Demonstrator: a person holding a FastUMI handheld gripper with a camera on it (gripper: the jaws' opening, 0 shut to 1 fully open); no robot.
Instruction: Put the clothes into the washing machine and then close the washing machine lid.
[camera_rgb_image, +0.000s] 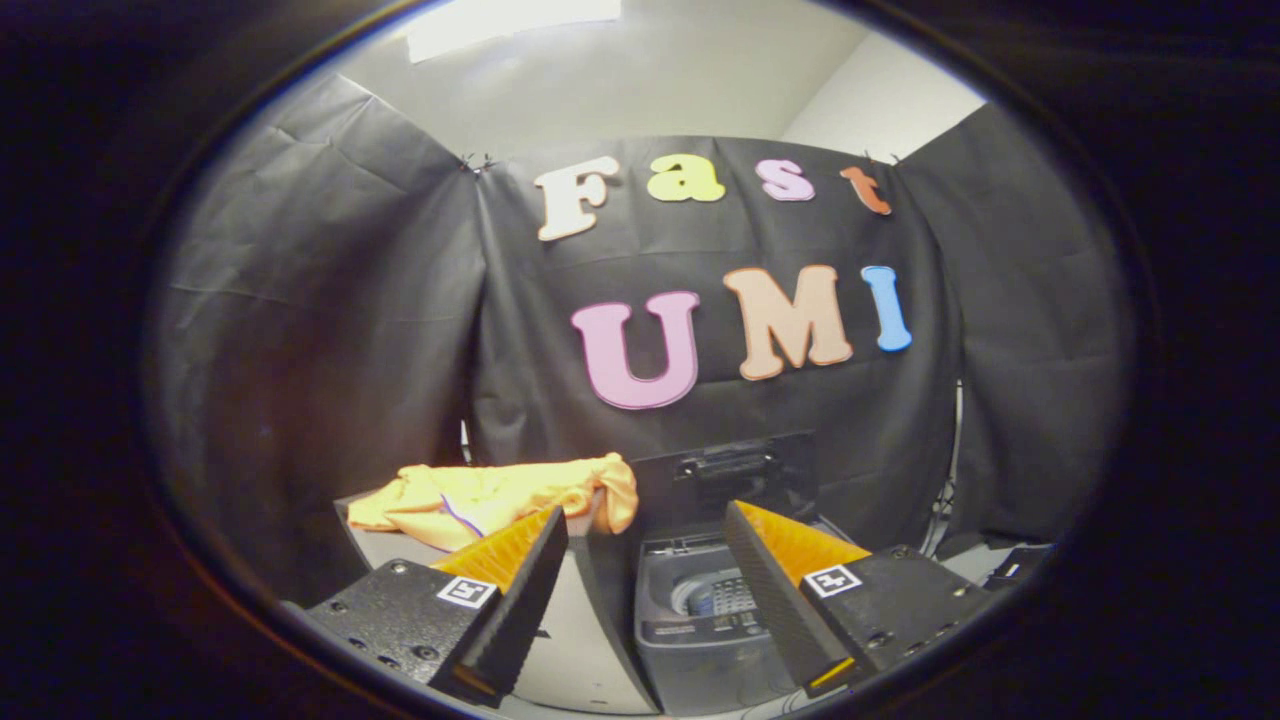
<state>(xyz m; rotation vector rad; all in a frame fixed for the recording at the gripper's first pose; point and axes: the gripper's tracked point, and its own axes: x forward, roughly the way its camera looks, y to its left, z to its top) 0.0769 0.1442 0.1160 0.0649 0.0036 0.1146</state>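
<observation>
The tool (645, 530) hangs with fingers wide apart, gripping nothing. The clothes (490, 500), an orange heap, lie on the desk (385, 548) beyond the left finger, long axis running crosswise to the fingers. The washer (700, 610) sits between the fingers and just ahead, its lid (735, 470) propped upright. Reaching the clothes likely means swinging left and forward. Black cloth walls the booth.

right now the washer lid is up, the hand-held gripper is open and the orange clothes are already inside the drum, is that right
Not quite. The gripper view shows the orange clothes lying on the surface beside the washing machine, not in its drum. The rest holds: the lid stands up, and the hand-held gripper is open, gripping nothing.
</observation>
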